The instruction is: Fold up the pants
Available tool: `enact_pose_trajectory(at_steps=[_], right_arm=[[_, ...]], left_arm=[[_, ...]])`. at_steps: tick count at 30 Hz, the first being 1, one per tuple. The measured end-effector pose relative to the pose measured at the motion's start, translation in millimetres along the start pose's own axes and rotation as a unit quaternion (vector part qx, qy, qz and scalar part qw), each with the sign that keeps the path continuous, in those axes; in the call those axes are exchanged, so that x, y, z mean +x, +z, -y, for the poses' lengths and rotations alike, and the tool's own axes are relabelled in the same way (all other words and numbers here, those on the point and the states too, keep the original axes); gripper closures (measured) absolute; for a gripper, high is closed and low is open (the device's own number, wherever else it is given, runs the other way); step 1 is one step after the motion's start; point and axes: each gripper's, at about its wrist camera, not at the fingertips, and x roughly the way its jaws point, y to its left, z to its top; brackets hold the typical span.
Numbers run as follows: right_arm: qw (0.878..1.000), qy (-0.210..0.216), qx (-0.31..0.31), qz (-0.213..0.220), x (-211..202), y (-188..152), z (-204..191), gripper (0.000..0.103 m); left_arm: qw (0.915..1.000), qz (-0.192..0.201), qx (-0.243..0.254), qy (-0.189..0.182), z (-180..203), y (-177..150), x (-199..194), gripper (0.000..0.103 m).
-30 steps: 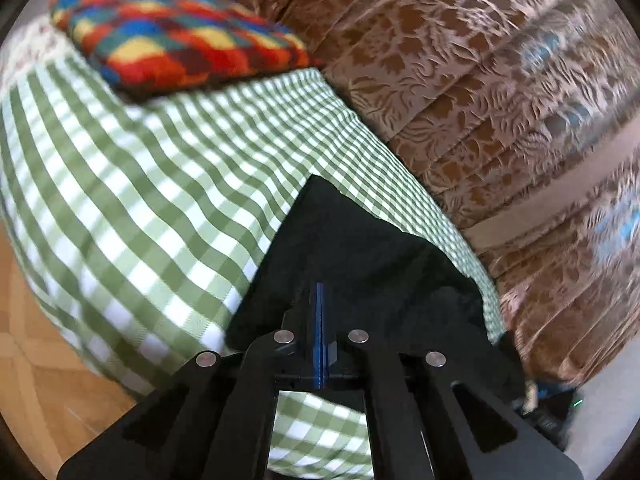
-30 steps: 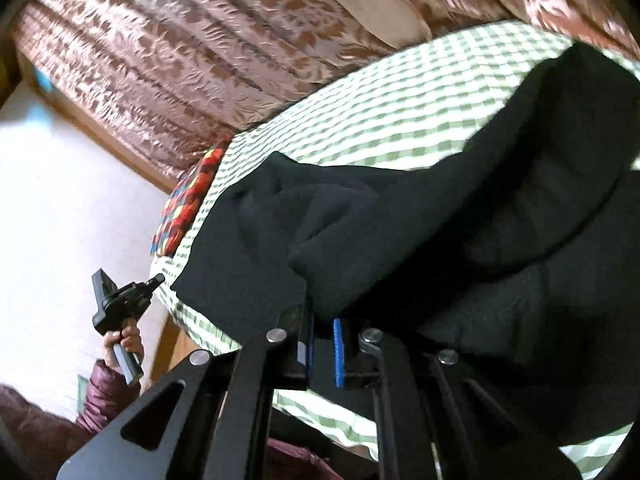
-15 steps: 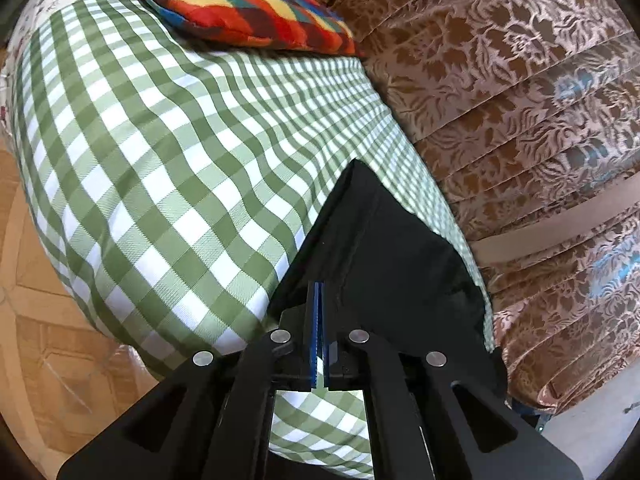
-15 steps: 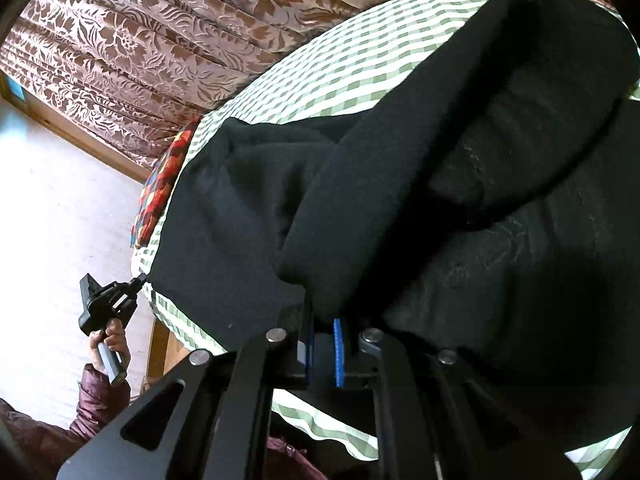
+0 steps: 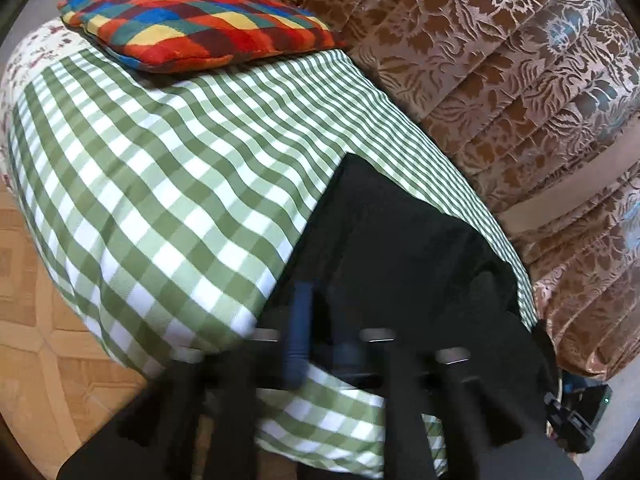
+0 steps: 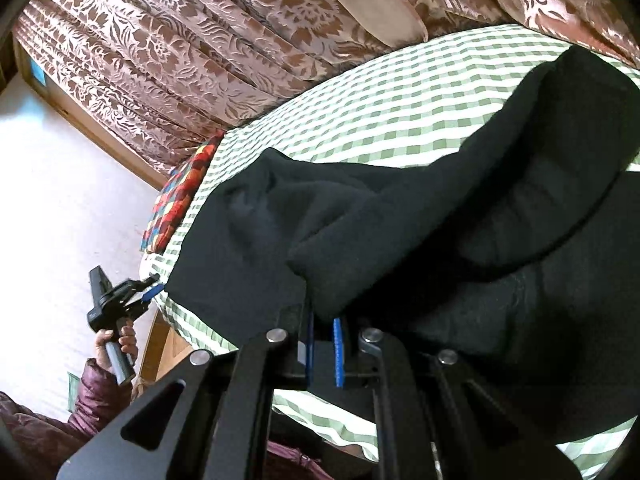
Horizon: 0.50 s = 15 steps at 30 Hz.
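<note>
On the green-checked bed (image 5: 160, 184), black pants (image 6: 400, 248) lie partly doubled. Right gripper (image 6: 322, 350) pinches a fold edge. Left gripper (image 5: 320, 332) blurred, state unclear. Carry fold across level, align edges.

Both wrist views close over checked bed (image 5: 168, 184), sharing black pants (image 6: 400, 240)
</note>
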Motion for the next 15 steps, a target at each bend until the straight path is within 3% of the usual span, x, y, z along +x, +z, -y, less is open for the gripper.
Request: enact_pose_trajectory(at_steps=[1, 4, 8, 15], right_arm=[[1.000, 0.000, 0.003, -0.001, 1.0, -0.1, 0.7, 0.097], [1.000, 0.006, 0.007, 0.001, -1.5, 0.5, 0.2, 0.097], [1.000, 0.018, 0.006, 0.010, -7.6, 5.9, -2.0, 0.097], [1.000, 0.021, 0.000, 0.018, -11.9, 10.0, -7.8, 0.097]], left_arm=[[0.9999, 0.003, -0.009, -0.007, -1.5, -2.2, -4.1, 0.052], [0.9995, -0.005, -0.024, -0.018, -3.6, -9.3, -16.2, 0.052], [0.9968, -0.021, -0.038, -0.068, 3.9, -25.7, -19.0, 0.052], [0.9944, -0.049, -0.062, -0.069, 15.8, -33.6, 20.0, 0.052]])
